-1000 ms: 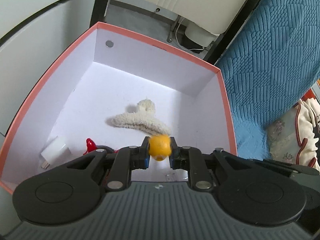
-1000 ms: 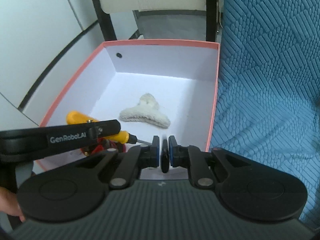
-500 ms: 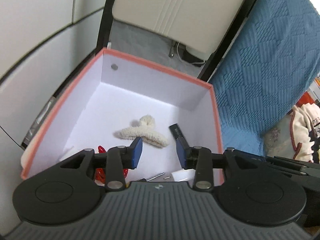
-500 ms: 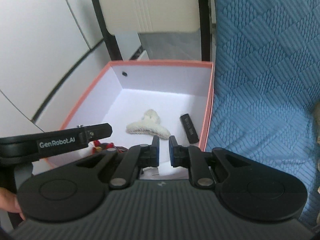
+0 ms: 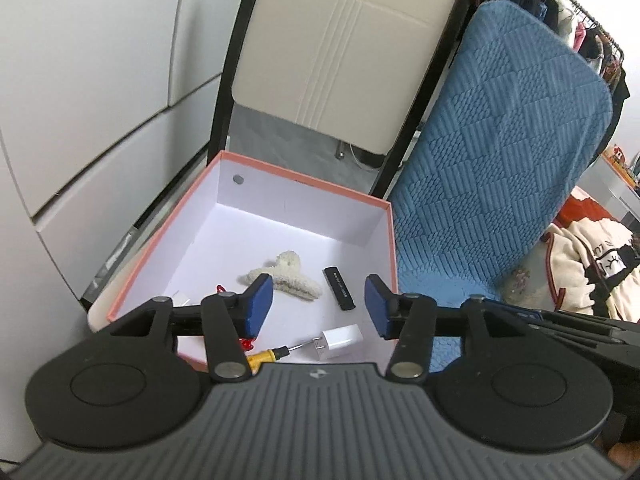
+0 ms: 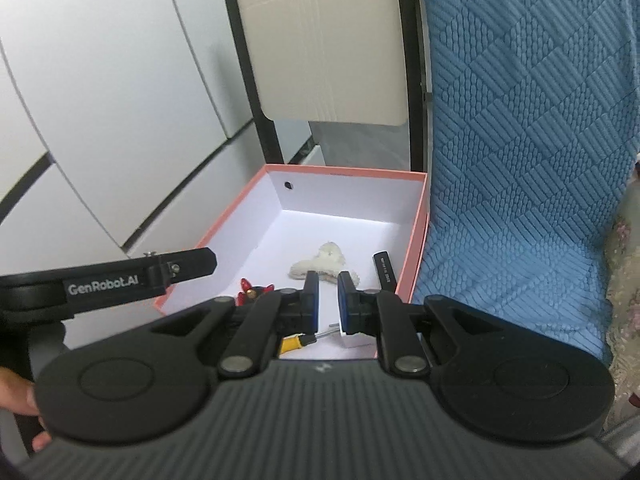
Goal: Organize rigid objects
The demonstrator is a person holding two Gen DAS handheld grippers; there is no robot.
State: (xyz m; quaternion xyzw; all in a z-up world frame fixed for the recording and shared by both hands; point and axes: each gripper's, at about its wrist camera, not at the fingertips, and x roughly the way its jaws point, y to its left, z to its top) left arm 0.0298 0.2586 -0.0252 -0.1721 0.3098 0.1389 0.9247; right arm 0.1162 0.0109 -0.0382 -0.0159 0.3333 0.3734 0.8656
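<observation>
now, left gripper: pads wide apart, holding nothing, above the box's near edge.
right gripper: narrow gap, nothing between.
near items: screwdriver, white charger.
farther: fuzzy hair claw, black stick.
box: judged well filled; lift both grippers straight, clear of the rim.

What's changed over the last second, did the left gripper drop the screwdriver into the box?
Yes. The left gripper let go of the yellow screwdriver, which now lies in the pink box beside the white charger. It has opened wide and pulled back and up. The right gripper also drew back, empty. The fluffy hair clip stayed put.
</observation>
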